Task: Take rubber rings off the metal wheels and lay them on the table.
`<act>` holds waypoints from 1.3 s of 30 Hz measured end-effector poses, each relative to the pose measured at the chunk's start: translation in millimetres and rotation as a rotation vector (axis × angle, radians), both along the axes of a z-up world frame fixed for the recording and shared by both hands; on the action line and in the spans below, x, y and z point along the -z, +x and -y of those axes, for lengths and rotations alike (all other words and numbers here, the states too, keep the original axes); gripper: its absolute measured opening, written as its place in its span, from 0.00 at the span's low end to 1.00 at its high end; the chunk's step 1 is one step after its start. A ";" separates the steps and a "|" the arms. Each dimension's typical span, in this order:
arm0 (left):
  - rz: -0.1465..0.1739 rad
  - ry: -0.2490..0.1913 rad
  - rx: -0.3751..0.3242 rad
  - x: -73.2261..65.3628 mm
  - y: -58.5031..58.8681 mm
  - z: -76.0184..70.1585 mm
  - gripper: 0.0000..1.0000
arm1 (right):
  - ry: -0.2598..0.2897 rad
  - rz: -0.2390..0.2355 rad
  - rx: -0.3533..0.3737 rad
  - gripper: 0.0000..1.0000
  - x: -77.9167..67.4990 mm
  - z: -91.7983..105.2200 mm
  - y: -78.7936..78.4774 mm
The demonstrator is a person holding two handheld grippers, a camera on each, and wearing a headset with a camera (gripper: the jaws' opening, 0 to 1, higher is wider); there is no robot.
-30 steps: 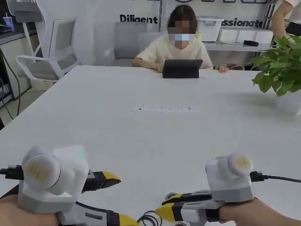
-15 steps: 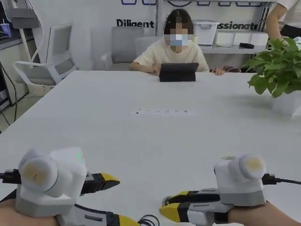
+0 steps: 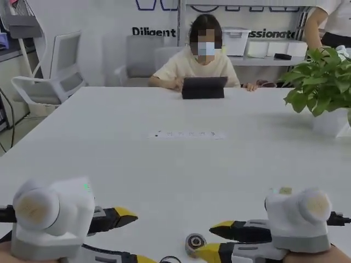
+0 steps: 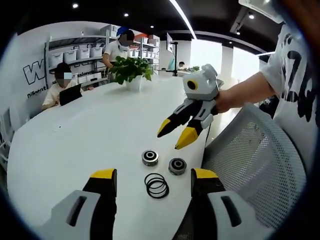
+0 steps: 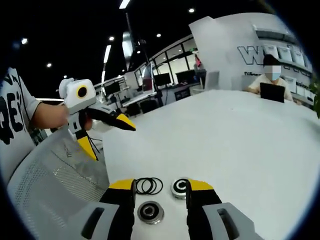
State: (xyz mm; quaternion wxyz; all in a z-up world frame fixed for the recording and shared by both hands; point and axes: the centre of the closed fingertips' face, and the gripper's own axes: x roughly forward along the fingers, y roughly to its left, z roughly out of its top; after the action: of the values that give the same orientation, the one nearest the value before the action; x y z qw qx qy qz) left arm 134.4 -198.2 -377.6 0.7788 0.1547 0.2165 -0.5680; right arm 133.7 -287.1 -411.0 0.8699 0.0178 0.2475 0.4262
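Rubber rings [image 3: 171, 259] half outside head view

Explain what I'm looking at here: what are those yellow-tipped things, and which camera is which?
No robot arm here: a person holds a two-jaw gripper in each hand, the left gripper and the right gripper. The head view comes from the person's headset, looking down at the white table. Each round picture comes from a camera on one gripper, looking along its own yellow-tipped jaws. On the table lie two metal wheels and a few loose black rubber rings. Both grippers' jaws stand open, holding nothing.
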 end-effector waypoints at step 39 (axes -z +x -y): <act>0.024 0.038 -0.010 8.6 -1.0 -12.9 0.60 | -0.129 0.065 0.075 0.60 9.8 48.2 -37.3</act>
State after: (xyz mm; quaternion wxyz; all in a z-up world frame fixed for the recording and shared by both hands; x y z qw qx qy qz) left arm 133.5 -185.3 -386.2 0.7812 0.1752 0.2185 -0.5580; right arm 96.4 -335.3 -420.7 0.8921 -0.0430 0.2455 0.3769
